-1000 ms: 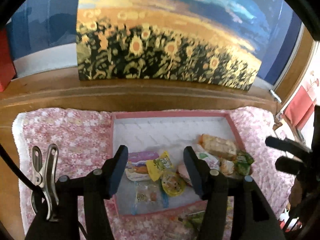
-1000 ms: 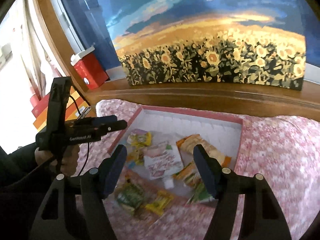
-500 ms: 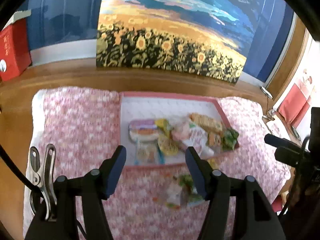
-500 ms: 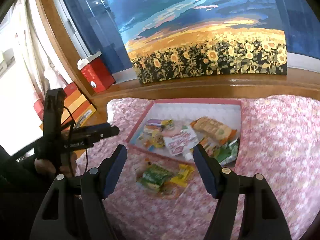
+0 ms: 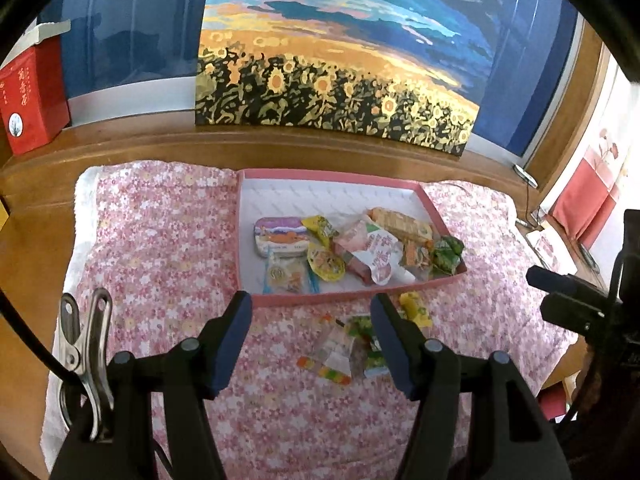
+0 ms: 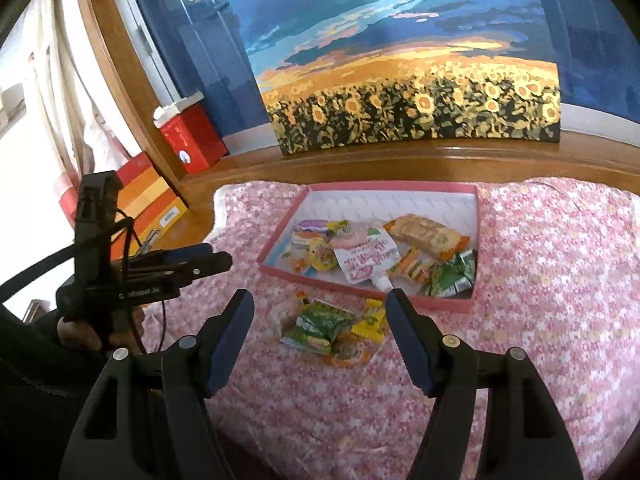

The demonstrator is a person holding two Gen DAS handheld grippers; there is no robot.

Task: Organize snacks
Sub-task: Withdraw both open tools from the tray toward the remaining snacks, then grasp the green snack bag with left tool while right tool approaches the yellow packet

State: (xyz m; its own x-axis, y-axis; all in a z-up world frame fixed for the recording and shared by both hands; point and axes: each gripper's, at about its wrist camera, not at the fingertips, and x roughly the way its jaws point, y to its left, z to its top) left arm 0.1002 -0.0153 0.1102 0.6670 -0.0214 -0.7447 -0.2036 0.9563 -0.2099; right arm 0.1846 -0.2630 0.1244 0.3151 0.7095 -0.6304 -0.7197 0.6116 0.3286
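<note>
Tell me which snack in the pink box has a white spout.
The pink-and-white pouch in the middle of the pink box; its white spout points at the near wall. The others are flat packets.

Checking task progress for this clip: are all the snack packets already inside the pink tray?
No, a small pile of packets lies on the floral cloth just in front of the pink tray, outside its rim.

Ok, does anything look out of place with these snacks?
Yes. A few packets lie loose on the flowered cloth, just outside the near rim of the pink tray, while the other snacks sit inside it. Both grippers are empty, jaws open. Nothing looks spilled or torn.
</note>
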